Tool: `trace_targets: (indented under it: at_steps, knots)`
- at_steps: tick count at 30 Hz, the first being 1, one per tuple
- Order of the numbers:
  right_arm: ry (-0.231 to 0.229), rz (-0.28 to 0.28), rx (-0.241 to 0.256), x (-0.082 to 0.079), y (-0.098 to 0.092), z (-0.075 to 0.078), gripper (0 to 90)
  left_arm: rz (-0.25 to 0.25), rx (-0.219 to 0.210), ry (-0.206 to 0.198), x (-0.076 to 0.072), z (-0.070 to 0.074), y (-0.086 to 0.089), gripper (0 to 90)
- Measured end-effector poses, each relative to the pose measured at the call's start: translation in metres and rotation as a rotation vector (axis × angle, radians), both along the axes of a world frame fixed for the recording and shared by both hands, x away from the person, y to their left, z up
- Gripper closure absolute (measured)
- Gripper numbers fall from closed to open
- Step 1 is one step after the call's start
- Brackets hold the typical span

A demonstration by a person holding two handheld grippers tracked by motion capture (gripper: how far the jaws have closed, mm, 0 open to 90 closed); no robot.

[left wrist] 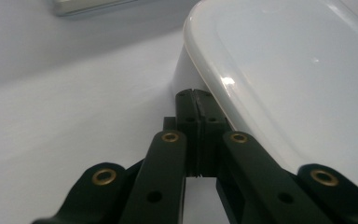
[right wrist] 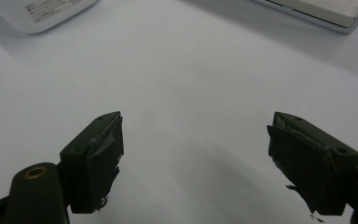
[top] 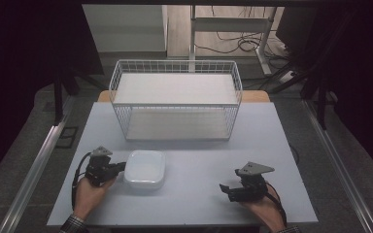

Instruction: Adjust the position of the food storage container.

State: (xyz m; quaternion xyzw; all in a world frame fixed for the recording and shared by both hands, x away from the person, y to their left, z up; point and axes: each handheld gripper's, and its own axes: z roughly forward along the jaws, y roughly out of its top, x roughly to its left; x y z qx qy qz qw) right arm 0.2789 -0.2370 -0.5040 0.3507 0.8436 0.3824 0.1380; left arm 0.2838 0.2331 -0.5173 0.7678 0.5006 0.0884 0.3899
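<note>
left gripper [left wrist: 196, 100] jaws pressed together, tips touching white container [left wrist: 279, 70] near-left rim | right gripper [right wrist: 193, 154] jaws spread, empty, container [top: 145, 168] well left | wire basket [top: 175, 99] far-centre in high view

The high view is dim, with dark sides and soft detail. Small glare spots sit on the white container [left wrist: 284, 70]. Near jaws look blurred, with soft shadows under them.

Lab: floor cables [top: 233, 43], dark curtains [top: 29, 58]

Small print on the white container [right wrist: 42, 11] is too blurred to read.
</note>
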Motion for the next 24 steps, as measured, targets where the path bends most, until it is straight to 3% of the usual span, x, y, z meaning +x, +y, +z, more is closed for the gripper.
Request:
trace_targets:
  at_steps: [14, 24]
  knots:
    - [0.020, 0.010, -0.005, 0.002, 0.004, -0.002, 20.4, -0.139, -0.035, 0.016, -0.004, 0.002, -0.056, 90.0]
    - [0.016, 0.000, 0.012, 0.003, 0.002, -0.001, 21.4, -0.209, -0.049, 0.016, -0.006, 0.003, -0.087, 89.9]
